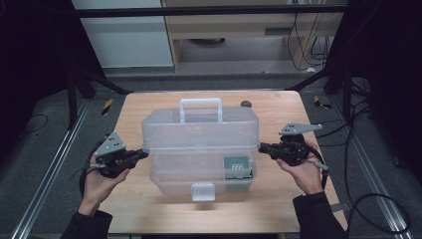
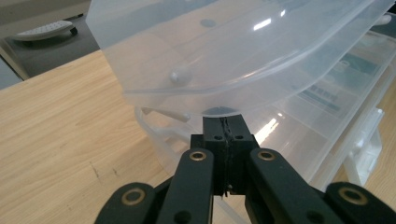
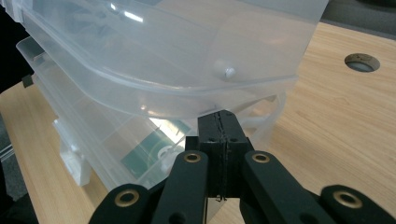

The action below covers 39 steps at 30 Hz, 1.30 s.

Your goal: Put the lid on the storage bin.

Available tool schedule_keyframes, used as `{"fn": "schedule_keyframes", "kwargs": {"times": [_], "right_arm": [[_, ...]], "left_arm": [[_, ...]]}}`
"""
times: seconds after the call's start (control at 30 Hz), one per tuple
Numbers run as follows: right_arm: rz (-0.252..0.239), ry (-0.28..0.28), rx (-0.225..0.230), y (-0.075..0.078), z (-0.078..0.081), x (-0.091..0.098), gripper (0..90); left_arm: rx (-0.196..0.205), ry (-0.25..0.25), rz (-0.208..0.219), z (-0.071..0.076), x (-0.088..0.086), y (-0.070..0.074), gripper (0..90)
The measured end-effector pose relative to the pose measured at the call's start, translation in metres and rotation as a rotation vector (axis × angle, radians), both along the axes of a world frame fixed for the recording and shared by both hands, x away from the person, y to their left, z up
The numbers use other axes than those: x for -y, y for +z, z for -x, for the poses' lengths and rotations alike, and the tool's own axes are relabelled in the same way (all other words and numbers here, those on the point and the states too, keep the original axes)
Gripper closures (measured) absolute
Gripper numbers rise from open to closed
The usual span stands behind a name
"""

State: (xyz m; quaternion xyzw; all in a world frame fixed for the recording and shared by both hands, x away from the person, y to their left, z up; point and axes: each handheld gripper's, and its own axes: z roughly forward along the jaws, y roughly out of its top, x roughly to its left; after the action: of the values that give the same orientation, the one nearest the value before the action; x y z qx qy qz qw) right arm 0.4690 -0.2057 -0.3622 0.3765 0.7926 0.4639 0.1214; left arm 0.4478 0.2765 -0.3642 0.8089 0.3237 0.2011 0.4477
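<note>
A translucent plastic storage box [image 1: 179, 180] stands mid-table, its lid [image 1: 199, 127] tilted up off the base, with a white handle [image 1: 200, 103] on top and a front latch [image 1: 203, 191]. A green card [image 1: 237, 167] lies inside at the right. My left gripper [image 1: 144, 154] is shut and empty, its tips right under the lid's left rim [image 2: 205, 100]; in its own view the gripper [image 2: 223, 122] meets that edge. My right gripper [image 1: 261, 147] is likewise shut and empty, and in its own view the gripper [image 3: 219, 119] sits beneath the lid's right rim [image 3: 196, 105].
The wooden table [image 1: 144, 107] has a round cable hole [image 1: 246, 104] at the back, also visible in the right gripper view as a cable hole [image 3: 361, 62]. Black frame struts flank the table. Bare wood lies to both sides of the box.
</note>
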Motion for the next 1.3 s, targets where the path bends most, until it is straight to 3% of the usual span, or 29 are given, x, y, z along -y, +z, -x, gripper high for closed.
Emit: {"fn": "schedule_keyframes", "kwargs": {"times": [0.4, 0.63, 0.7, 0.93, 1.07, 1.3], "right_arm": [[0.027, -0.005, -0.010, -0.016, 0.009, 0.001, 89.5], [0.042, -0.010, -0.008, -0.020, 0.011, 0.003, 90.0], [0.069, -0.029, -0.008, -0.023, 0.011, 0.004, 90.0], [0.124, -0.147, -0.003, -0.043, 0.007, 0.023, 82.8], [0.165, -0.207, -0.017, -0.060, -0.001, 0.033, 73.1], [0.189, -0.293, -0.037, -0.081, -0.010, 0.044, 54.4]], "left_arm": [[-0.036, 0.017, -0.034, 0.002, -0.003, -0.015, 89.2], [-0.064, 0.045, -0.117, -0.002, -0.007, -0.028, 88.5], [-0.075, 0.057, -0.089, -0.005, -0.011, -0.029, 88.0], [-0.069, 0.175, -0.123, -0.013, -0.020, -0.040, 81.4], [-0.070, 0.240, -0.108, -0.021, -0.028, -0.051, 71.8], [-0.091, 0.332, -0.137, -0.033, -0.042, -0.074, 52.9]]}}
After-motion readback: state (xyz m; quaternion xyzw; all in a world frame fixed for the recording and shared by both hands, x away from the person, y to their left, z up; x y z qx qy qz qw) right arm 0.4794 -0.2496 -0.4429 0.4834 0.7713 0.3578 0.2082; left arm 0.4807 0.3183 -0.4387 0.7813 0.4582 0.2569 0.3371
